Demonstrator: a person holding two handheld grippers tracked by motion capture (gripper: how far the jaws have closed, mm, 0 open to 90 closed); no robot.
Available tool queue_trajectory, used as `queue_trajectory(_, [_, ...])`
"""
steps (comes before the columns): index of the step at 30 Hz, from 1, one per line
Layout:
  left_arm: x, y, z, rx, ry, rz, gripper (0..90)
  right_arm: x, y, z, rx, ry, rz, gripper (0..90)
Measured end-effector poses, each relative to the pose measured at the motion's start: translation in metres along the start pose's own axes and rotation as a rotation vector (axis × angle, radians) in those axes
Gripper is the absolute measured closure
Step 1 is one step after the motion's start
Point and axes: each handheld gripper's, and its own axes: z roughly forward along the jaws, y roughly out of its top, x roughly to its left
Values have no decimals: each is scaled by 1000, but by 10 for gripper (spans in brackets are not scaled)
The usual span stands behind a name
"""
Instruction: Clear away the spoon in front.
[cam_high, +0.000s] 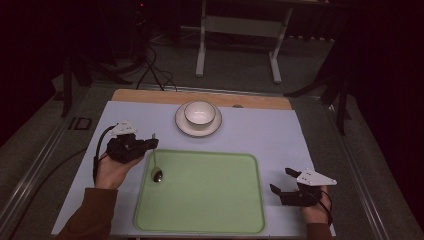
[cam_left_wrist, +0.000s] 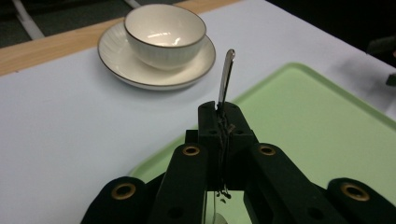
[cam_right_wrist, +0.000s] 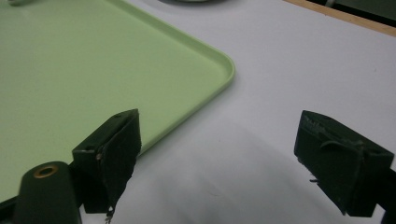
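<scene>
High view: the left gripper (cam_high: 150, 144), jaws clamped on the handle of a spoon (cam_high: 155, 161), sits at the left rim of the green tray (cam_high: 210, 200), the spoon's bowl resting on the tray floor just inside that edge; no writing is legible on any item. The right gripper (cam_high: 282, 181), jaws wide apart with nothing between them, lies on the white mat (cam_high: 260, 130) just right of the tray's right rim, well apart from the spoon. A cup (cam_high: 200, 113) on 1 saucer (cam_high: 186, 126) stands beyond the tray's far edge, with bare mat between them and the tray floor otherwise open.
</scene>
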Motion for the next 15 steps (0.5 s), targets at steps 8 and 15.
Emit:
queue_trajectory(8, [-7,-8,0,50,-72,-19,878,0,0,1,5,1,0,146])
queue_trajectory(15, [-7,-15,5,85,-106,-36,874,0,0,1,7,2,1,145])
